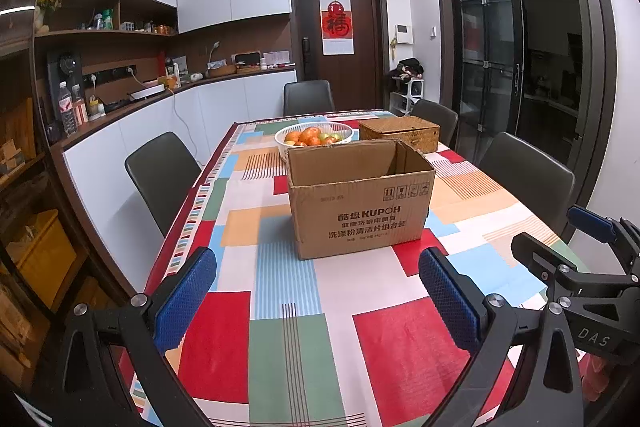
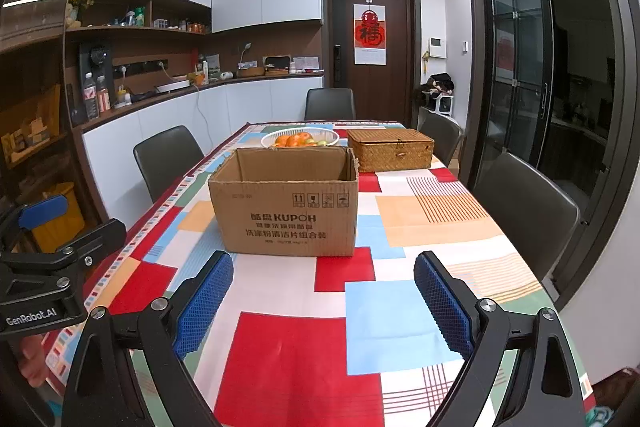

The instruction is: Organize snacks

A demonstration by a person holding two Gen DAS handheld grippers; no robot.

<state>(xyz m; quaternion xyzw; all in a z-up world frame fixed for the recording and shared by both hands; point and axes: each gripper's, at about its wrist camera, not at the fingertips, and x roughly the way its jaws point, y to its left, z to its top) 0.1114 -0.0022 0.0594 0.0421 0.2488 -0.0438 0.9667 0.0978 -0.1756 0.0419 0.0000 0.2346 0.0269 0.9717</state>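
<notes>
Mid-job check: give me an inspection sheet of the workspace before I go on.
Surface: table under a patchwork cloth.
Job's things: open cardboard box; inside hidden; no snacks seen.
Clutter: fruit basket, closed wicker box behind it.
Grippers: left hand-held gripper open, empty; right hand-held gripper open, empty.
Cables: white cord hanging down the counter front.
Surroundings: chairs, door.

Brown cardboard box (image 1: 360, 199) on a red, blue, green, orange block-patterned tablecloth (image 1: 288, 347).
</notes>
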